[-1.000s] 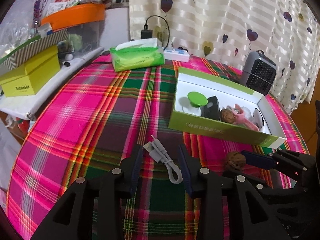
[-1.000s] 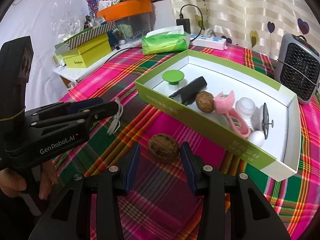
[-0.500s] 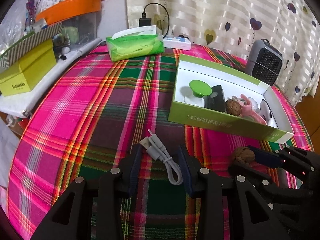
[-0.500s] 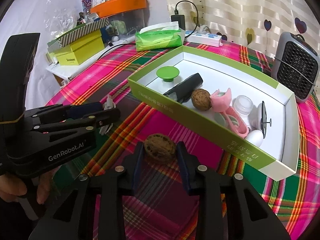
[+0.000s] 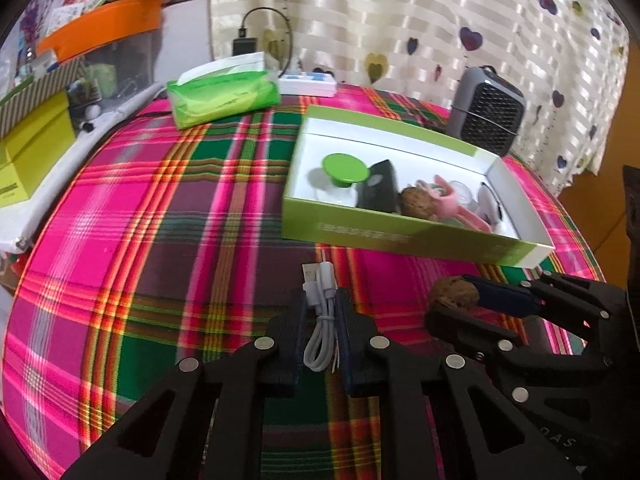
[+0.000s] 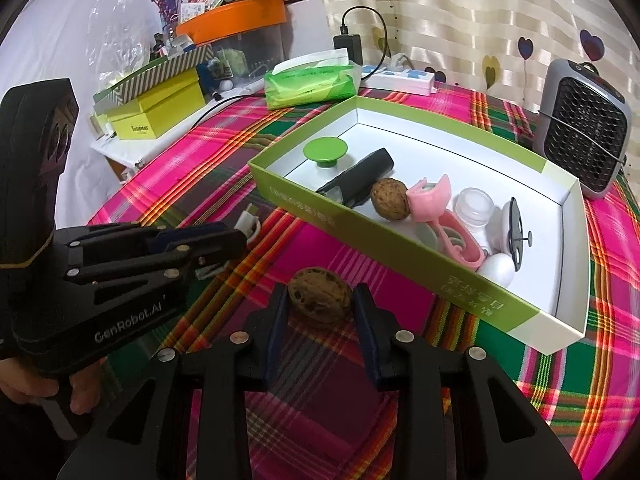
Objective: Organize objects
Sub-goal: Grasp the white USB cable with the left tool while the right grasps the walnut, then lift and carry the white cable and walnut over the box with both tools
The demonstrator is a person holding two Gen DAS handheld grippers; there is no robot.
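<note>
— Grippers?
— Left gripper [image 5: 320, 328] clamped on the white cable [image 5: 320, 320], right gripper [image 6: 320, 312] on a walnut [image 6: 320, 298].
— Where?
— Both on the plaid surface [image 5: 160, 220], beside the green box [image 6: 360, 224].

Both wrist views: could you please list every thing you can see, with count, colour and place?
cloth: one, pink-green plaid, covers the table
box: one, green outside and white inside, open, on the cloth
walnuts: two, brown; one in the box, one between the right tool's pads
cable: one, white, coiled, between the left tool's pads
knob: one, green, in the box
black case: one, in the box
pink clip: one, in the box
tissues: one green pack, far edge
power strip: one, white, beside the tissues
heater: one, grey, behind the box
left tool: black, shut on the cable
right tool: black, shut on a walnut
hand: one, holding the left tool
</note>
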